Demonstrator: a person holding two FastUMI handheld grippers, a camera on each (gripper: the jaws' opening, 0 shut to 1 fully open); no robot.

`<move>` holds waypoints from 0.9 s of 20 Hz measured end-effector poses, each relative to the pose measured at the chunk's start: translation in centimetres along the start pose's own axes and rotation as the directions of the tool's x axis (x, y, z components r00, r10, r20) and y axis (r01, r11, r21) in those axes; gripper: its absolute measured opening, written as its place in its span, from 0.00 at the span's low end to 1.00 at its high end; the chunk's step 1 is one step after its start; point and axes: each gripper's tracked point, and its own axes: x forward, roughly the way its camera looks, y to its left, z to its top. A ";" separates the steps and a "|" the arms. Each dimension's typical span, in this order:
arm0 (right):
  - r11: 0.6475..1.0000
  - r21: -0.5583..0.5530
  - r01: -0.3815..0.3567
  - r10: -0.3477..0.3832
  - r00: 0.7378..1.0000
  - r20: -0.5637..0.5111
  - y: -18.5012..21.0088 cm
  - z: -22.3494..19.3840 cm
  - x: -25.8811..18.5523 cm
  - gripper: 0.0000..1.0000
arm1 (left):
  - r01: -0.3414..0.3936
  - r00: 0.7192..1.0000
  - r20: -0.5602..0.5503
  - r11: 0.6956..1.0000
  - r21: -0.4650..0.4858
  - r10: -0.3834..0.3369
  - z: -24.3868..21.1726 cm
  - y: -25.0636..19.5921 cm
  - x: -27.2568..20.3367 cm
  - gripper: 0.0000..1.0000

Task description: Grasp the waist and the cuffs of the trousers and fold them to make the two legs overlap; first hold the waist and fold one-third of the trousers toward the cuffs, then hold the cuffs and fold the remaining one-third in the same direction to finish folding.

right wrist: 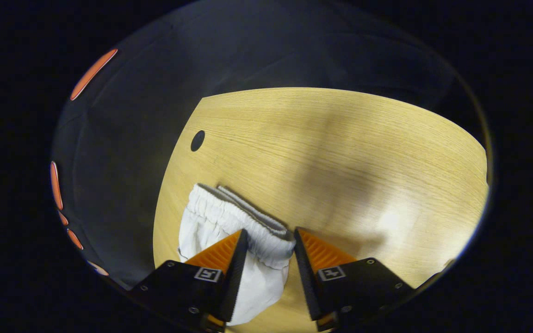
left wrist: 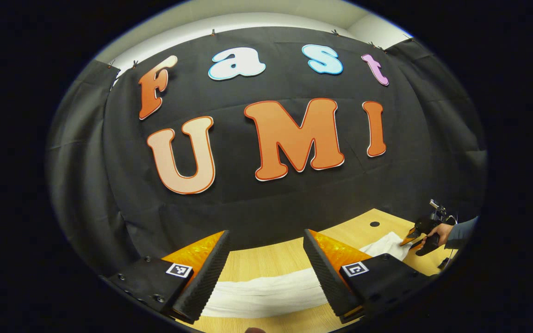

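White trousers (left wrist: pixel 266 291) lie stretched across the wooden table (left wrist: pixel 271 261), running off to the right. In the left gripper view my left gripper (left wrist: pixel 266 232) is open, its fingers standing either side of the cloth's near part, a little above it. Farther right, a hand (left wrist: pixel 434 232) in a grey sleeve holds the right gripper (left wrist: pixel 412 240) at the trousers' far end. In the right gripper view the elastic waist (right wrist: pixel 229 210) of the trousers (right wrist: pixel 257 282) lies doubled on the table (right wrist: pixel 340 148). My right gripper (right wrist: pixel 270 231) is open and straddles the waist's corner.
A round dark hole (right wrist: pixel 197 140) is set in the tabletop beyond the waist; the same hole (left wrist: pixel 374 224) lies near the table's back edge. The booth's black cloth wall hangs close behind the table. Bare wood stretches to the right of the waist.
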 end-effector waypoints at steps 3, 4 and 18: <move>0.999 0.016 -0.032 0.032 0.999 0.016 0.3 0.2 -0.1 0.19 | 0.008 1.000 -0.025 1.000 -0.018 -0.009 -1.1 -0.1 0.3 1.00; 0.999 0.012 -0.044 0.044 0.999 0.027 0.4 0.2 -0.4 0.16 | 0.011 0.999 -0.036 1.000 -0.027 -0.012 -1.5 0.0 0.4 1.00; 0.936 -0.017 -0.351 0.347 0.916 0.200 7.8 -0.2 -7.8 0.10 | 0.131 0.985 -0.092 0.982 -0.137 -0.144 -6.4 4.0 2.2 1.00</move>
